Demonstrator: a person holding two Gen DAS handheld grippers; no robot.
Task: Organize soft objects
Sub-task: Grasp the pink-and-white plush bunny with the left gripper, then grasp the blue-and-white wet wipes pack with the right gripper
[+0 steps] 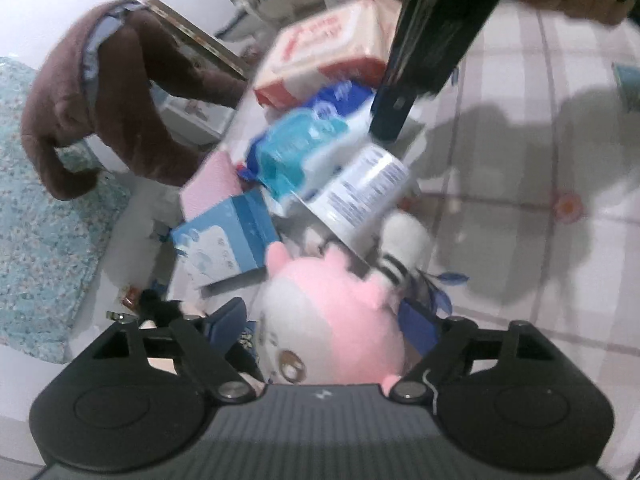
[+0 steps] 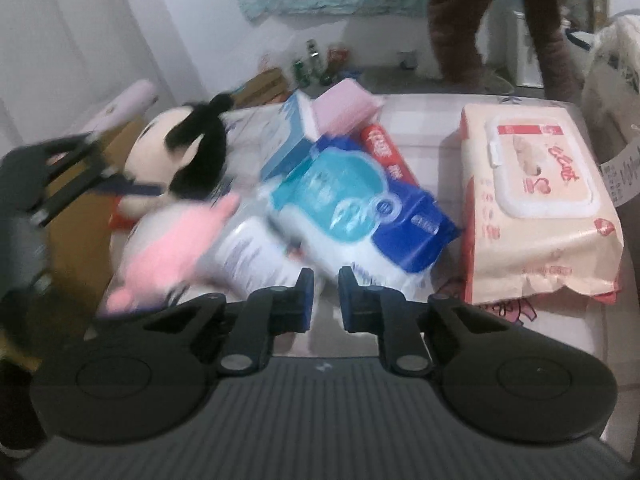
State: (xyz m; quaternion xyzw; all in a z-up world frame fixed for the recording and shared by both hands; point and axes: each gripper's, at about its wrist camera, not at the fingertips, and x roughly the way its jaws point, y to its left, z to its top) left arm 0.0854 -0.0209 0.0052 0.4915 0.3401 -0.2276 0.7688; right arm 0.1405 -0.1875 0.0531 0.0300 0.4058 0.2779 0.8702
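Only right view shows black-eared plush (image 2: 192,152).

Left gripper (image 1: 324,332): jaws stand wide, with a pink-and-white plush toy (image 1: 332,328) between them; whether the pads touch it cannot be told. Beyond the plush lies a heap of packets on a pale checked cloth (image 1: 520,140): a blue-and-white tissue box (image 1: 224,236), a pink pack (image 1: 212,184), a teal-and-blue wipes pack (image 1: 308,148), a white pack with small print (image 1: 360,196) and a red-and-cream wipes pack (image 1: 332,48) (lettering blurred). The right gripper (image 1: 390,118) reaches down from the top edge to the heap. A brown plush (image 1: 100,100) hangs at left.
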